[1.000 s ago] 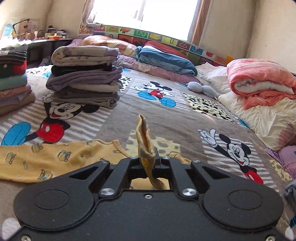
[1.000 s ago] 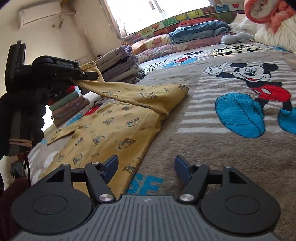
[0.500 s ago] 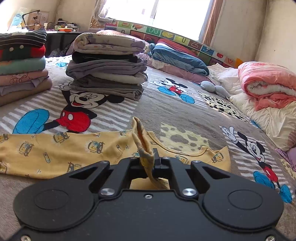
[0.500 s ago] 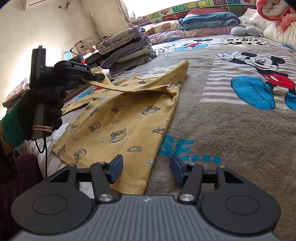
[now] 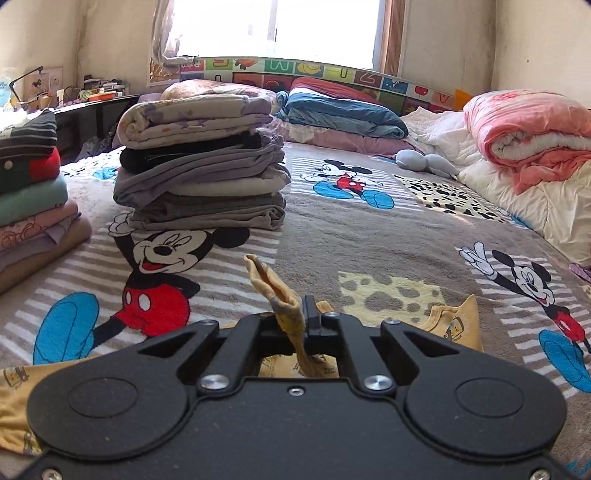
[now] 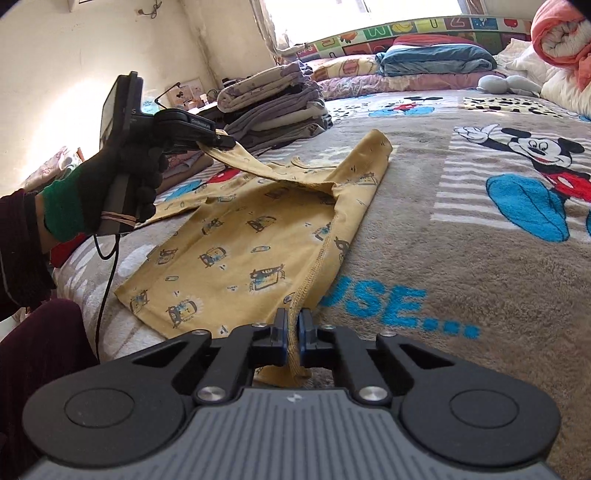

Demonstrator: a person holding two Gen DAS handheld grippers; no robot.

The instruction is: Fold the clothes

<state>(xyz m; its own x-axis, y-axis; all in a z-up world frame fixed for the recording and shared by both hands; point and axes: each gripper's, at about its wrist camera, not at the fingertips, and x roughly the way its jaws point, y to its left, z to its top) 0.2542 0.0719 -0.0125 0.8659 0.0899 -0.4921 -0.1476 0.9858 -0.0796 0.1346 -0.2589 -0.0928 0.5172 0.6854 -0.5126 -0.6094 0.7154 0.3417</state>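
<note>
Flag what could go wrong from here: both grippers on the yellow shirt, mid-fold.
1. The right gripper pinches only the hem edge of the shirt; a hard pull could slip it free.
2. The left gripper holds a bunched sleeve end, lifted off the blanket; the fold may land skewed or creased.
3. The nearby stack of folded clothes could get bumped if the left gripper swings that way.

Strong daylight pours through the window [image 5: 325,33] at the far wall, blown out to plain white in both views. It leaves a bright hazy patch on the side wall [image 6: 55,107] in the right wrist view. The bed [image 5: 369,236] is evenly lit, with soft shadows beside the folded stacks [image 5: 199,162]. Both views are sharp, bulge toward the edges, and darken at the corners.
</note>
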